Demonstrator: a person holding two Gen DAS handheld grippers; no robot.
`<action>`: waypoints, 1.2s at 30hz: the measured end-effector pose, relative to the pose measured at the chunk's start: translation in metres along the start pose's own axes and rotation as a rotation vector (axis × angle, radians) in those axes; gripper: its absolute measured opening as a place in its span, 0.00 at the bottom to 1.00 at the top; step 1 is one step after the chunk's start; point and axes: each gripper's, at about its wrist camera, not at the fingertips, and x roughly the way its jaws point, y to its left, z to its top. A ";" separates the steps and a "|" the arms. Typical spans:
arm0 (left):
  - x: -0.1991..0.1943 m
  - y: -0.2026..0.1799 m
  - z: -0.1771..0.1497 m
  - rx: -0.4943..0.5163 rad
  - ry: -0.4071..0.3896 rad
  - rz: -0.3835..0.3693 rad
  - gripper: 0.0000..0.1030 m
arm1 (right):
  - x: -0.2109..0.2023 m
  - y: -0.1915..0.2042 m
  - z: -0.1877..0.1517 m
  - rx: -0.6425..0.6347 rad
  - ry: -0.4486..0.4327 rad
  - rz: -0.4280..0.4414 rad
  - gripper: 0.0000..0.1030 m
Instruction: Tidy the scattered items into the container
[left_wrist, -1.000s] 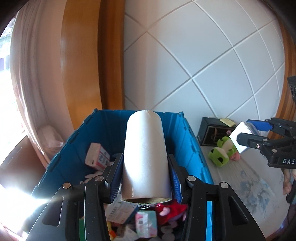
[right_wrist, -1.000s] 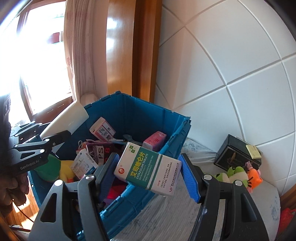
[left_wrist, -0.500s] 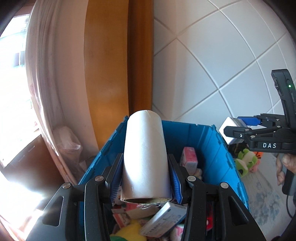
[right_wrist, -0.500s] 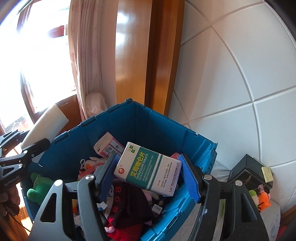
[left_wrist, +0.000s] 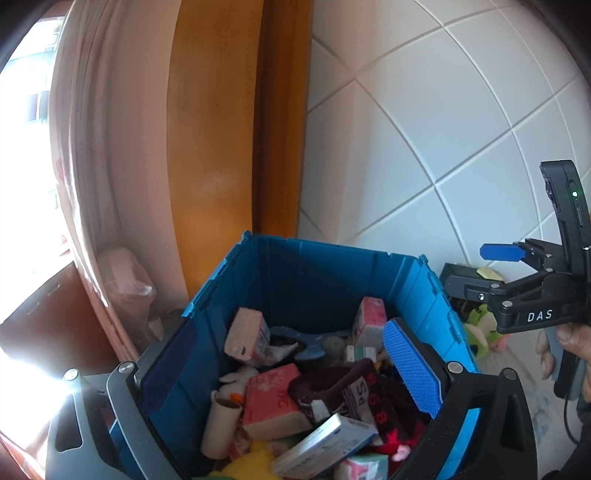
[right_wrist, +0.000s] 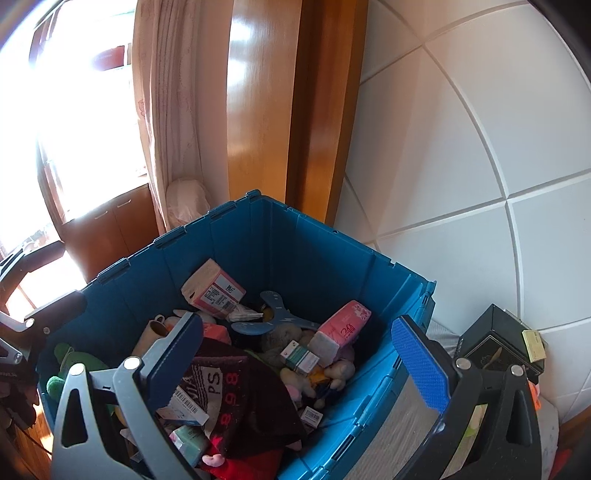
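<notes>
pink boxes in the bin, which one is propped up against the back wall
The pink and tan box with the barcode label, leaning on the bin's far wall; the other pink packs lie lower among the clutter.
</notes>
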 end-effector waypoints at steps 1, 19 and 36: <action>0.000 -0.004 0.000 0.006 0.004 -0.004 0.99 | -0.003 -0.003 -0.003 0.010 0.000 0.004 1.00; -0.022 -0.140 -0.002 0.130 0.004 -0.095 0.99 | -0.090 -0.100 -0.078 0.129 -0.042 -0.047 1.00; -0.062 -0.356 -0.041 0.210 0.041 -0.237 0.99 | -0.235 -0.237 -0.235 0.269 -0.013 -0.218 1.00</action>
